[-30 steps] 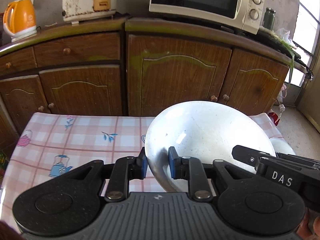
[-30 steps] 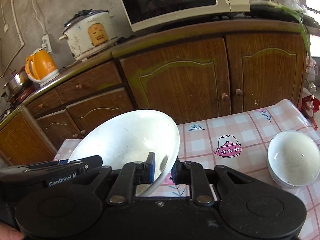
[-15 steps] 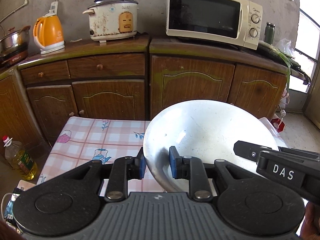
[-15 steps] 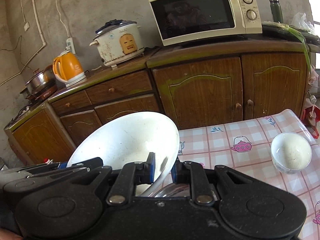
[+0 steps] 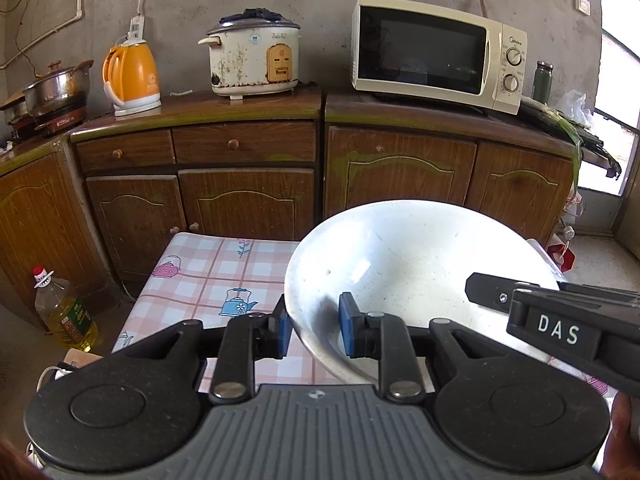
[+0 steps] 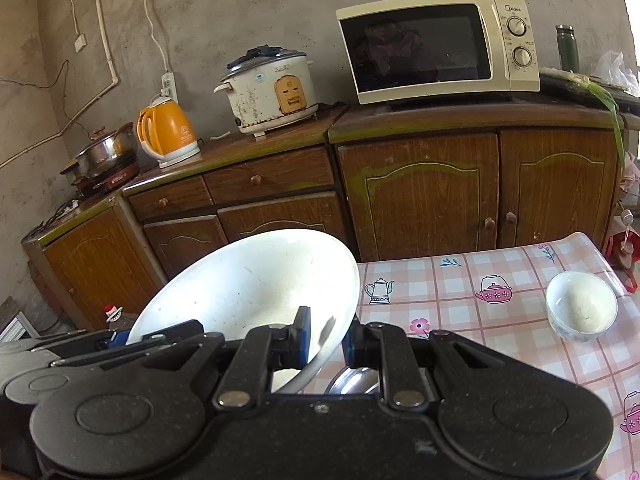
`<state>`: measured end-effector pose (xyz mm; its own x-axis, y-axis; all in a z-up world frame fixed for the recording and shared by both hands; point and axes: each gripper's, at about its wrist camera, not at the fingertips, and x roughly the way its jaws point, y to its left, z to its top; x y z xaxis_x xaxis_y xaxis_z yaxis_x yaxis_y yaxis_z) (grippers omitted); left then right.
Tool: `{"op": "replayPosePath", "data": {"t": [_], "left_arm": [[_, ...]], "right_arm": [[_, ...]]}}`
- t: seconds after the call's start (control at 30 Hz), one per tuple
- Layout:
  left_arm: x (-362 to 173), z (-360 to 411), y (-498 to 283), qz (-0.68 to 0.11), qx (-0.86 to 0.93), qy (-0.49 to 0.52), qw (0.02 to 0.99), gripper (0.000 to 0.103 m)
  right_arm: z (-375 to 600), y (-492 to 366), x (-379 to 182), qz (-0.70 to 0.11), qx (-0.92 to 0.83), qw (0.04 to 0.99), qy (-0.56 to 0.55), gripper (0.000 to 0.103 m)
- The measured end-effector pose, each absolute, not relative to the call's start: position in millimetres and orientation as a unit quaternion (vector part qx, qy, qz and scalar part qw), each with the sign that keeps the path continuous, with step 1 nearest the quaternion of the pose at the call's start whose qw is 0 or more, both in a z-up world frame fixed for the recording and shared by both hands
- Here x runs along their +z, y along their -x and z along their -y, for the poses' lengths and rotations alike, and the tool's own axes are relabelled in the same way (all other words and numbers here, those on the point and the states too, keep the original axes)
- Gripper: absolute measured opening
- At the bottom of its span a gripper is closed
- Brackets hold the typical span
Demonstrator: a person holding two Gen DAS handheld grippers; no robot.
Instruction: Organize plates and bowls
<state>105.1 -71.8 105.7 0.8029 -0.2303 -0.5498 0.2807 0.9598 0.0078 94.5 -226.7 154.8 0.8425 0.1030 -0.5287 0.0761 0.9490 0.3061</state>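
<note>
A large white bowl (image 5: 412, 264) is held in the air above the checked table (image 5: 208, 280). My left gripper (image 5: 312, 330) is shut on its left rim. My right gripper (image 6: 325, 338) is shut on its right rim, and the bowl (image 6: 256, 288) tilts up to the left in the right wrist view. The right gripper also shows in the left wrist view (image 5: 560, 320). A small white bowl (image 6: 581, 311) stands on the table at the right. A shiny metal dish (image 6: 352, 380) shows partly under the right gripper.
Brown cabinets (image 5: 248, 200) stand behind the table, bearing a microwave (image 5: 436, 52), a rice cooker (image 5: 256, 60), an orange kettle (image 5: 132, 76) and a steel pot (image 5: 56, 88). An oil bottle (image 5: 64, 312) stands on the floor at the left.
Both grippers have risen with the large bowl held between them. The table and the small bowl now look lower and farther, and more of the counter and wall shows.
</note>
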Motion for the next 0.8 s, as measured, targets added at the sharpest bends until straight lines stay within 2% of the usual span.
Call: {"op": "replayPosePath", "data": {"t": [0.8], "left_arm": [[106.0,44.3,-80.0,-0.274,-0.121,-0.032,0.954,0.024]], "right_arm": [[201.1,-74.7,159.7,-0.279,0.029,0.948,-0.149,0.022]]}}
